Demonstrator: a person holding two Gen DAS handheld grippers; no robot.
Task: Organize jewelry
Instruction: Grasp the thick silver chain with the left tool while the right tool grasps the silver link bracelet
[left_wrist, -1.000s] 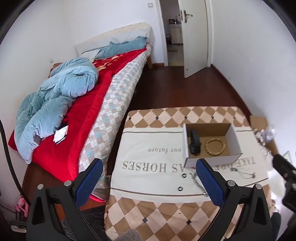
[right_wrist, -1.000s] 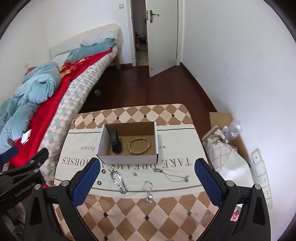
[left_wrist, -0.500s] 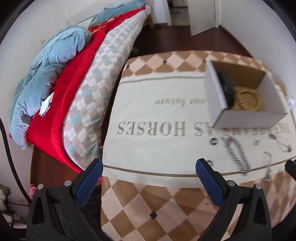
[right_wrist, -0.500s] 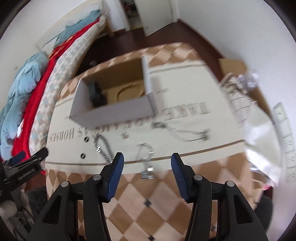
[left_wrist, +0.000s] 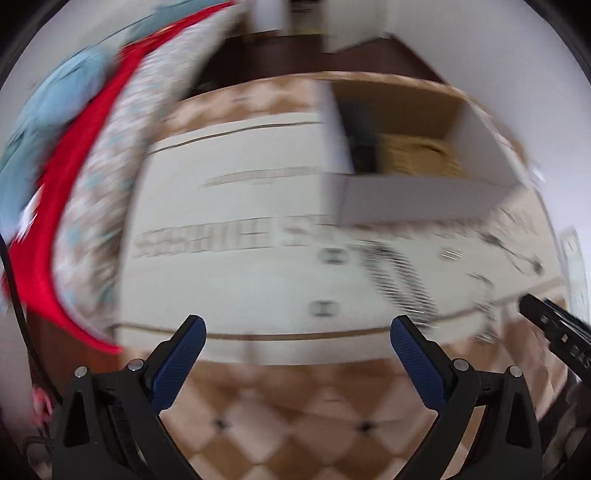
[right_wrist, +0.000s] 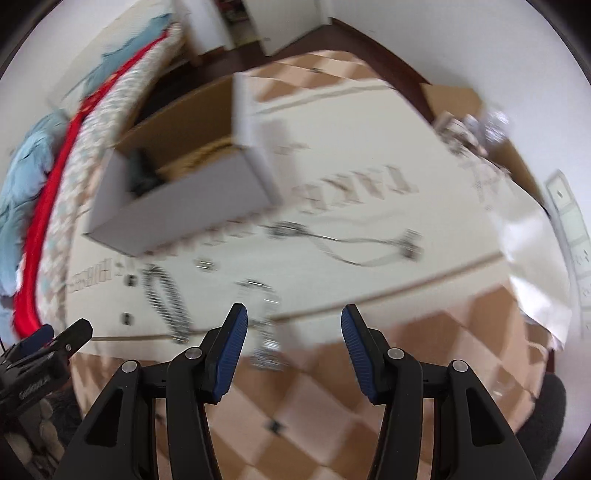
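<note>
A white cardboard box (left_wrist: 417, 199) (right_wrist: 177, 210) stands on the printed cloth and holds a wooden bead bracelet (left_wrist: 417, 151) and a black item (left_wrist: 364, 147). In front of it lie a thick silver chain (left_wrist: 399, 280) (right_wrist: 164, 295), a thin necklace (right_wrist: 347, 243), a small charm bracelet (right_wrist: 264, 317) and two dark rings (left_wrist: 330, 254). My left gripper (left_wrist: 297, 328) hangs wide open above the cloth's near edge, holding nothing. My right gripper (right_wrist: 294, 314) is about half open above the charm bracelet, its pads touching nothing. Both views are blurred.
A bed with a red blanket (left_wrist: 55, 229) and a blue duvet (right_wrist: 22, 177) runs along the table's left side. Bags and a cardboard piece (right_wrist: 476, 147) crowd the right edge. The checked tablecloth (right_wrist: 424, 362) fills the near side of the table.
Both grippers have dropped toward the table and tilted down, so the box and jewelry look larger. The right jaws narrowed from wide to about half, then held.
</note>
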